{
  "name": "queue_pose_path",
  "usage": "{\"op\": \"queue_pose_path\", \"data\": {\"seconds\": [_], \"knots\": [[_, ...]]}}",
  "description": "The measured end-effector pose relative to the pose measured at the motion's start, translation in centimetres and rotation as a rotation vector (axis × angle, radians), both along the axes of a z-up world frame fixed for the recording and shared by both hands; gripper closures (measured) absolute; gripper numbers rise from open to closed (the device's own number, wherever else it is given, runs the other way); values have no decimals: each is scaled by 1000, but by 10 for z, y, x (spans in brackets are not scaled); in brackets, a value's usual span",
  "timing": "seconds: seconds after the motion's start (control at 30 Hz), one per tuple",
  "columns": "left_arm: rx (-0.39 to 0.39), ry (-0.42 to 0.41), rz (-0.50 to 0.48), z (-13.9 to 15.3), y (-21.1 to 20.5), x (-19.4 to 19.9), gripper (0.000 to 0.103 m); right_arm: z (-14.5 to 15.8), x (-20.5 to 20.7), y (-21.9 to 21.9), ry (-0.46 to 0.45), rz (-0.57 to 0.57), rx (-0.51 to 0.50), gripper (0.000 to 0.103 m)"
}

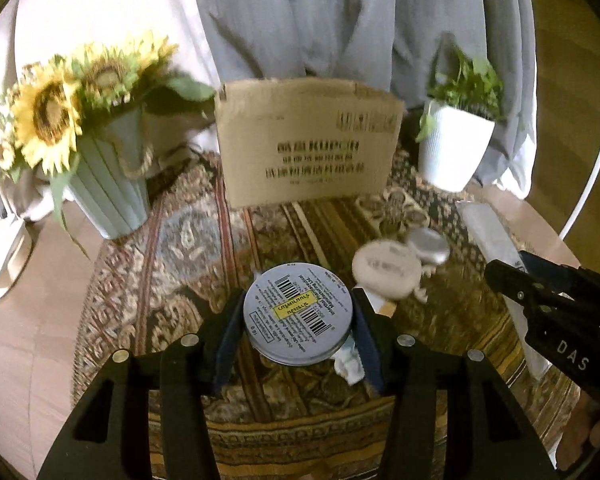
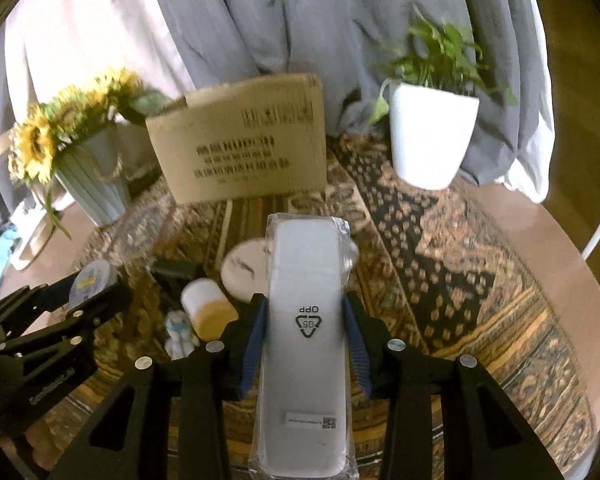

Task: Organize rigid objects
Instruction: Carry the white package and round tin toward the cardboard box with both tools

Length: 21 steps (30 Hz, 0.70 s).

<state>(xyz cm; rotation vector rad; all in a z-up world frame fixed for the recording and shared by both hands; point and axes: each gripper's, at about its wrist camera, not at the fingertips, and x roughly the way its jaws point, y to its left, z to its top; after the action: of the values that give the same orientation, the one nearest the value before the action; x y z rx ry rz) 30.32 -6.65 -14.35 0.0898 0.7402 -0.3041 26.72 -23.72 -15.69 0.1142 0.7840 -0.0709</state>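
My left gripper (image 1: 298,316) is shut on a round silver tin (image 1: 298,312) with a barcode label, held above the patterned rug; it also shows at the left of the right wrist view (image 2: 92,280). My right gripper (image 2: 305,312) is shut on a long white plastic-wrapped pack (image 2: 304,320), which also shows in the left wrist view (image 1: 496,240). A cardboard box (image 1: 308,144) stands upright at the back of the rug, also in the right wrist view (image 2: 244,136). On the rug lie a cream round disc (image 1: 386,272), a silver round tin (image 1: 428,244), a white-and-yellow jar (image 2: 208,308) and a small figurine (image 2: 180,332).
A sunflower pot (image 1: 108,184) stands left of the box and a white plant pot (image 1: 452,148) right of it. Grey curtains (image 1: 300,12) hang behind. A white device (image 1: 4,256) lies on the bare floor at far left. A white curved bar (image 1: 596,152) runs along the right.
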Motion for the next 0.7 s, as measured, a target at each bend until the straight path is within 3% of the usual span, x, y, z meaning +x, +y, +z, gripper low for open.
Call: {"op": "queue_pose_path", "data": {"seconds": [0.7], "knots": [[-27,-190,37,92,-4,49,52,87,53,-1,-167,102,61,63]]}}
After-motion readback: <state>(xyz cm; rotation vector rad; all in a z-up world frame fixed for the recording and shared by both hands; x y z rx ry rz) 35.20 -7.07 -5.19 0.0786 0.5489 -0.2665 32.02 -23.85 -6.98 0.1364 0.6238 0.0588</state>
